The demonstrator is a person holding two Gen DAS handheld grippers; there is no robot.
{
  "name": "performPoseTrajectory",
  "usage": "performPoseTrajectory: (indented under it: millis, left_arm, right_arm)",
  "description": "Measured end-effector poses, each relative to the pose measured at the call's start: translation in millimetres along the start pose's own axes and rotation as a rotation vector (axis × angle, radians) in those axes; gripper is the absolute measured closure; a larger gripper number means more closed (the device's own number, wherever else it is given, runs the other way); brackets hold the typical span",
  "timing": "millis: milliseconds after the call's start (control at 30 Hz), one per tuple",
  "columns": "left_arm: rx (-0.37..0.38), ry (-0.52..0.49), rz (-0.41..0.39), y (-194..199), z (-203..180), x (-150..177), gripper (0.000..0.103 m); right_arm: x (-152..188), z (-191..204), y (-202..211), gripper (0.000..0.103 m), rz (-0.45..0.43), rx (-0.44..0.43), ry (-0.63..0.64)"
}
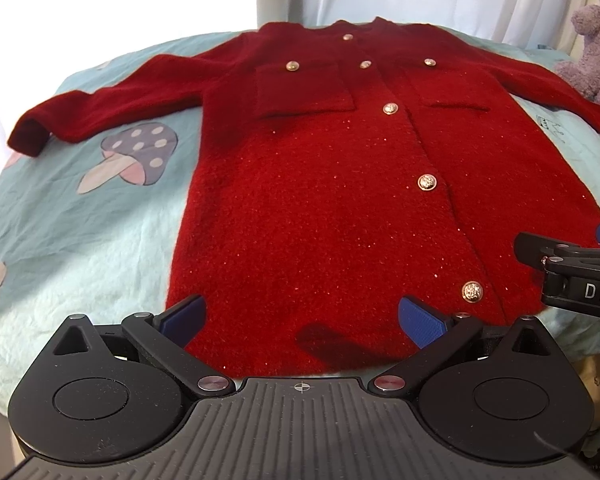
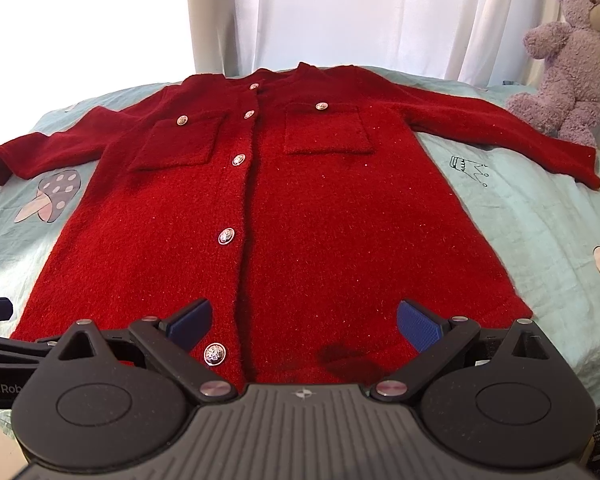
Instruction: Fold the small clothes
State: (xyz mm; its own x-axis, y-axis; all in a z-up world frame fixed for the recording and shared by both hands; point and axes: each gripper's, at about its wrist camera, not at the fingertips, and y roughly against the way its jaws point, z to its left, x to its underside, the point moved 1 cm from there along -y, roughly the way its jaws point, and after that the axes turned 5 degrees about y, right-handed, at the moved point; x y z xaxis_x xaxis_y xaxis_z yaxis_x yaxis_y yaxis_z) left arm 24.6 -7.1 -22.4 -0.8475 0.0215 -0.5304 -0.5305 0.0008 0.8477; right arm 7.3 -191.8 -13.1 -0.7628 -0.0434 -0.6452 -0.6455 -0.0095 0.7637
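Observation:
A small red knit cardigan [image 1: 332,184] with gold buttons and two chest pockets lies flat and face up on the bed, sleeves spread out to both sides; it also shows in the right wrist view [image 2: 320,208]. My left gripper [image 1: 302,318] is open and empty, hovering over the left part of the hem. My right gripper [image 2: 304,322] is open and empty over the right part of the hem, next to the lowest button [image 2: 214,354]. The right gripper's body shows at the right edge of the left wrist view [image 1: 572,268].
The bed has a light blue sheet [image 1: 80,232] printed with mushrooms [image 1: 134,156] and a small crown drawing [image 2: 468,168]. A purple teddy bear [image 2: 572,56] sits at the far right by the white curtains [image 2: 340,12]. The bed's near edge lies just below the hem.

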Motion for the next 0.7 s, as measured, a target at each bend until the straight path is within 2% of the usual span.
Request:
performPoseTrajectory:
  millis: [700]
  left_arm:
    - [0.006, 0.005, 0.007, -1.7, 5.6, -5.4, 0.0]
  right_arm:
    - [-4.7, 1.1, -0.3, 0.004, 0.0, 0.0, 0.017]
